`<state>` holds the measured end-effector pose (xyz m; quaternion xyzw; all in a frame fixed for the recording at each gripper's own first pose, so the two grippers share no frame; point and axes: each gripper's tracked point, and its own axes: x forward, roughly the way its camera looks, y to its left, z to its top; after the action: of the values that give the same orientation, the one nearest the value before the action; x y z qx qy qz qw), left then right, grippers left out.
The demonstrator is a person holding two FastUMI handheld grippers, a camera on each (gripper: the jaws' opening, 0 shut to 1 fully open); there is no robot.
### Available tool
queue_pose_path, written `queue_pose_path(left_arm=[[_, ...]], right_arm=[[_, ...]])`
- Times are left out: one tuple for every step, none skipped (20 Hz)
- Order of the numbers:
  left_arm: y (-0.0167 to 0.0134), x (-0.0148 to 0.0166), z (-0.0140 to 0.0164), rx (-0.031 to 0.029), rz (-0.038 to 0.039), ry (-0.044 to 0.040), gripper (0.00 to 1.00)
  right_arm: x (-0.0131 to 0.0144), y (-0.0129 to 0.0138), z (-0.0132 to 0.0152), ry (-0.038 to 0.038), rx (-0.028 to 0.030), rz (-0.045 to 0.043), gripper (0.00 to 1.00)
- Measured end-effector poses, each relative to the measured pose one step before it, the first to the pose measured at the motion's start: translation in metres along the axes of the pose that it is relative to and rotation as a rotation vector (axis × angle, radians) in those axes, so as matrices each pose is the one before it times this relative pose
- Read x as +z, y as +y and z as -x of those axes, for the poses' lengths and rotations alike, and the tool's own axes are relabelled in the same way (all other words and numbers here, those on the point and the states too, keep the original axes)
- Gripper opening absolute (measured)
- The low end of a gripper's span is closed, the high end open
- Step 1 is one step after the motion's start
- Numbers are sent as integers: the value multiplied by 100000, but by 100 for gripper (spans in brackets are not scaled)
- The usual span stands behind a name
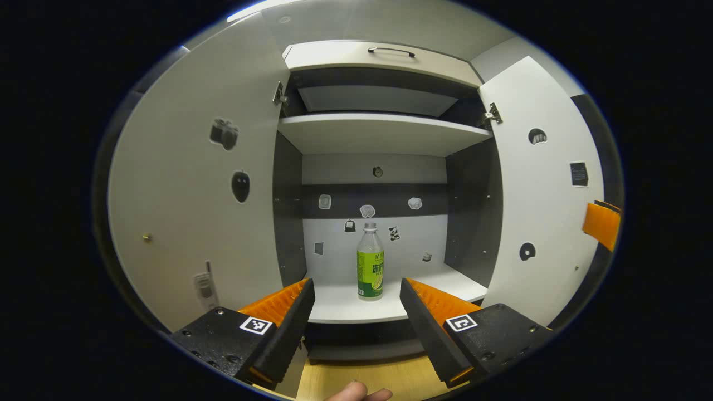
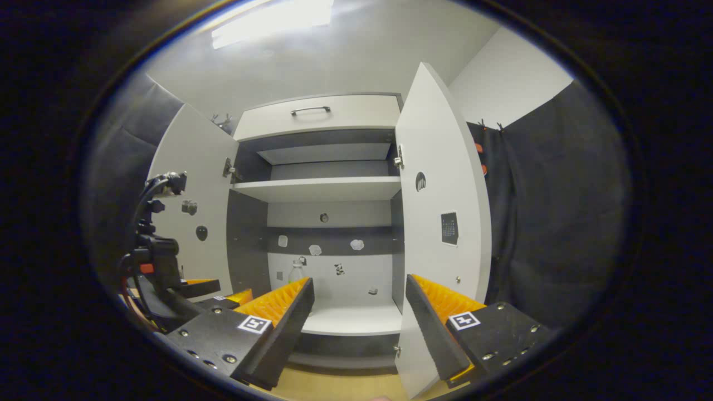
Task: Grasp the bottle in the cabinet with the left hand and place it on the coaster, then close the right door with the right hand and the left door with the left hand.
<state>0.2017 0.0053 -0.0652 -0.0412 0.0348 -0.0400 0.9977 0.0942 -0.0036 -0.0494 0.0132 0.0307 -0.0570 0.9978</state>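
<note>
A clear bottle with a green label stands upright on the cabinet's lower shelf, near the middle. My left gripper is open in front of the shelf, short of the bottle, with nothing between its fingers. Both cabinet doors are swung wide: the left door and the right door. My right gripper is open and empty, hovering just left of the right door. In the right gripper view the bottle shows only its neck and cap above one finger, and the left gripper sits at the far left.
An upper shelf and a drawer with a dark handle top the cabinet. A wooden tabletop lies below the cabinet front. Black cloth wall hangs to the right of the right door. A fingertip shows at the bottom edge.
</note>
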Motion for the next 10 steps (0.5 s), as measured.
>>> queue_pose_path(left_arm=[[20,-487,-1471,-69,789,504,97],[8,-702,-1551,-15,874,962,97],[-161,-682,-1612,-546,1101,690,97],[-226,-712,-1607,-532,841,1081,98],[-243,-611,-1653,-934,554,544,98],[-58,-558,-1486,208,334,502,98],[70,-429,-1615,553,183,49,98],[-52,-611,-1580,730,678,116,98],[-149,-462,-1454,278,-11,56,98],[-407,-652,-1345,-212,-318,353,98]], right_arm=[[-52,9,-186,69,-180,-637,99],[20,94,-49,-175,-185,-506,99],[-174,-24,-133,37,-124,-654,96],[-74,107,1,209,35,-717,96],[-14,108,-11,121,103,-485,96],[-150,87,-38,-97,336,-76,96],[-150,54,-117,277,-67,22,99],[-392,-55,-150,982,-603,-68,96],[-538,43,10,1322,-382,240,100],[-448,13,19,1389,-565,578,100]])
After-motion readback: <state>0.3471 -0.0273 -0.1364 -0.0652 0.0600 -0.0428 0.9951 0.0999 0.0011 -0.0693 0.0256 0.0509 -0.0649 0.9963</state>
